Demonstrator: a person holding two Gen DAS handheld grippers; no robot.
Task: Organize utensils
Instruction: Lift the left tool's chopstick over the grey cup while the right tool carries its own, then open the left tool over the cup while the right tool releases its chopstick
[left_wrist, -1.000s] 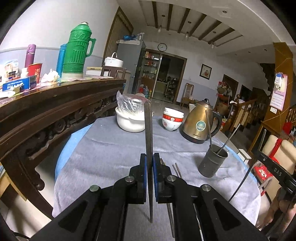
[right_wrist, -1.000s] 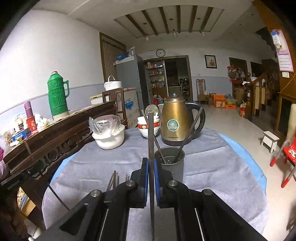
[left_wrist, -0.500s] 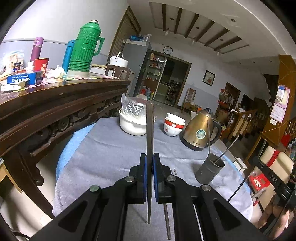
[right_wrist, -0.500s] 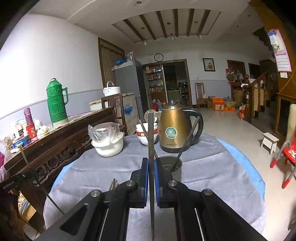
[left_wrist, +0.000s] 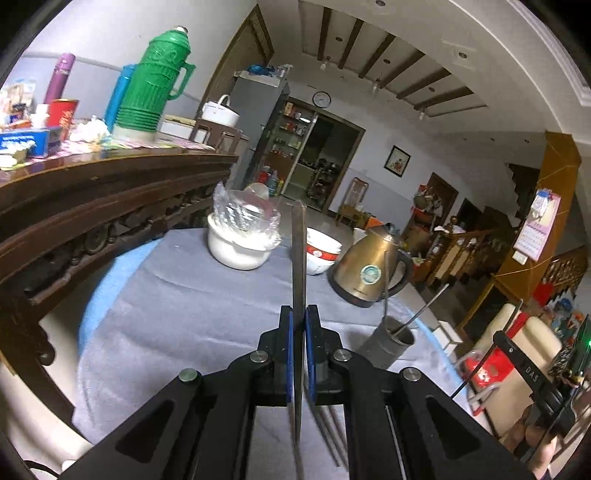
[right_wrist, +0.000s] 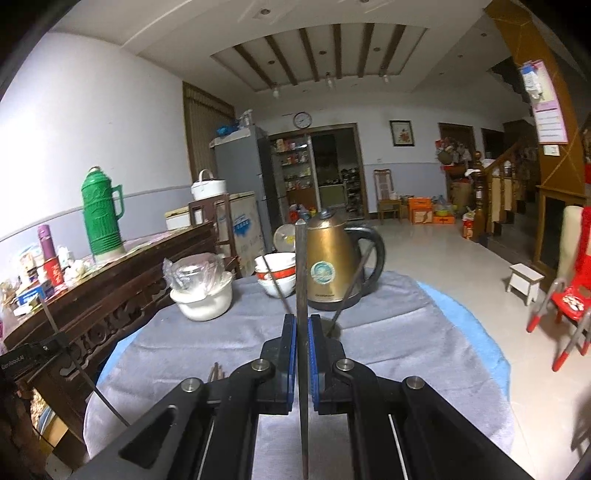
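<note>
My left gripper (left_wrist: 297, 314) is shut on a flat metal utensil handle (left_wrist: 298, 258) that stands upright between its pads. Fork tines (left_wrist: 330, 432) show below its right finger, over the grey cloth. A grey metal cup (left_wrist: 388, 343) to the right holds two thin utensils. My right gripper (right_wrist: 301, 319) is shut on another flat metal handle (right_wrist: 301, 273), also upright. Its fingers hide the cup; only the two sticks (right_wrist: 354, 280) rising from it show. A few utensils (right_wrist: 215, 371) lie on the cloth to the left. Each gripper appears at the edge of the other's view.
The round table (right_wrist: 406, 332) has a grey cloth. At its back stand a brass kettle (right_wrist: 328, 266), stacked bowls (right_wrist: 277, 277) and a white pot with plastic wrap (right_wrist: 203, 295). A dark wooden sideboard (left_wrist: 92, 206) with a green thermos (left_wrist: 147, 85) borders the left. A red chair (right_wrist: 569, 295) stands right.
The right gripper has risen and come nearer the cup, which has slipped out of sight behind its fingers. The left view has rolled; fork tines now show under that gripper.
</note>
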